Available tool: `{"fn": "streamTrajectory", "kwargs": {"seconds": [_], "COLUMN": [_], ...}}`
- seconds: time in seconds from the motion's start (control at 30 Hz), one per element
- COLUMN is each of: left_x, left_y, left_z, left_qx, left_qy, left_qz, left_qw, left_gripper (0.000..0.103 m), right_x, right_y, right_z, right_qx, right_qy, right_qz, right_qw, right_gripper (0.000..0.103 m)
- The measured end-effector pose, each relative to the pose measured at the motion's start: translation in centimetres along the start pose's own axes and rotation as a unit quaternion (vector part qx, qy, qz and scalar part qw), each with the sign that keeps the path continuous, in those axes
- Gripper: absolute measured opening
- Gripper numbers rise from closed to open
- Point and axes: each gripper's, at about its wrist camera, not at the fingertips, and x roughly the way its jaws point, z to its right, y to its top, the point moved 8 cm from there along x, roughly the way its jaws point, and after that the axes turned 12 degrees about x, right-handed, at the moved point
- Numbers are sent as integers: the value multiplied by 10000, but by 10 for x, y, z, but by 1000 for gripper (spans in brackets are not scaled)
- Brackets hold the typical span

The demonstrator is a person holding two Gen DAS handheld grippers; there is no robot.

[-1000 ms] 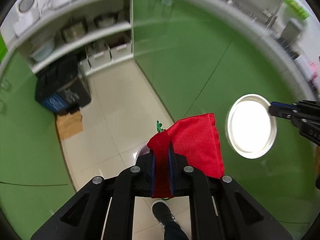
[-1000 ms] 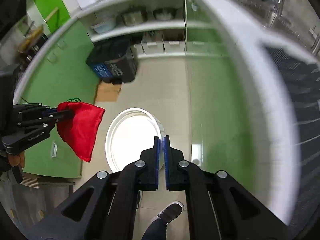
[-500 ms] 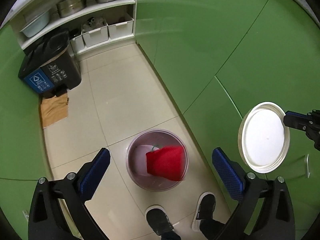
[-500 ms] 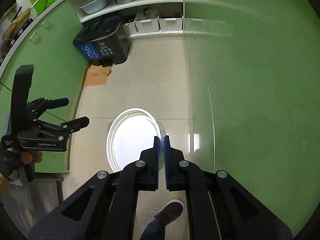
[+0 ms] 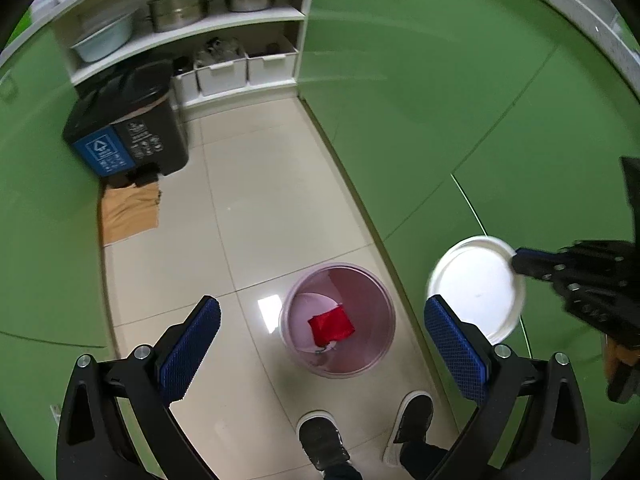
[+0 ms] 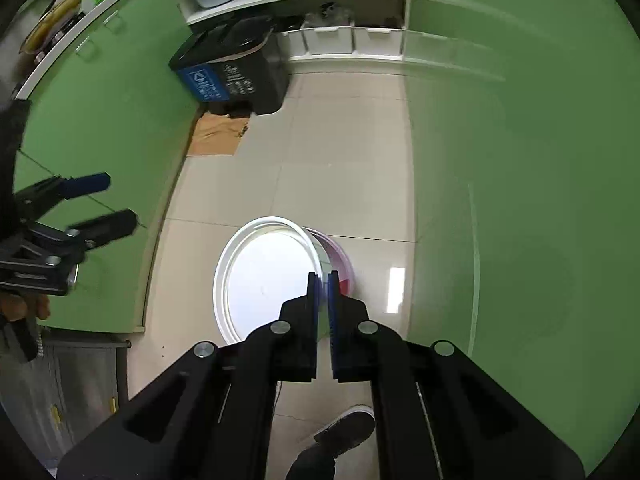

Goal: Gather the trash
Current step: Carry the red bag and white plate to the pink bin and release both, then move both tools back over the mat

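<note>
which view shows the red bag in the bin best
The left wrist view: it looks straight down into the pink bin, where the red bag lies at the bottom. In the right wrist view the white lid hides the bin's inside, so the bag is unseen.

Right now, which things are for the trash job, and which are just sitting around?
For the job: red bag inside the pink bucket; white lid pinched by the right gripper.

Just around: black bin, cardboard, pots, white boxes.

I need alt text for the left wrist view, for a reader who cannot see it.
A red bag lies inside an open pink bin on the tile floor, below the open left tool. At right, the right tool holds the white lid beside the bin.
</note>
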Motion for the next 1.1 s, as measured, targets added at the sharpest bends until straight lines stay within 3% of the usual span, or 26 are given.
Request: {"fn": "streamTrajectory", "kwargs": {"seconds": [0.23,0.27,0.3,0.33,0.57,0.77,0.9,1.1], "left_x": [-3,-3,-3,-3,-3,-15,-40,-105], "left_y": [-16,-18,-20,-22,-22,-14,-1,30], "left_z": [-28,-30,-33,-34,-33,-21,-7,20], "left_qx": [-257,-282,-313,-335,-332,-209,-87,98], "left_qy": [148,166,182,189,180,148,113,85], "left_qz": [45,44,38,34,-2,2,15,84], "left_qw": [9996,9995,9993,9993,9993,9997,9999,9999], "left_gripper": [98,98,98,98,98,98,98,98], "right_x": [46,48,50,48,47,20,-15,-106], "right_y": [5,6,7,9,10,11,13,21], "right_z": [-28,-29,-29,-30,-25,-18,-19,-24], "right_qx": [-191,-188,-165,-155,-150,0,87,300], "right_qy": [164,152,173,230,-41,-143,-159,-166], "right_qz": [-165,-156,-125,-34,-57,12,67,213], "right_qw": [9995,9996,9996,9996,9999,9999,9998,9992], "right_gripper": [8,32,83,98,100,100,100,100]}}
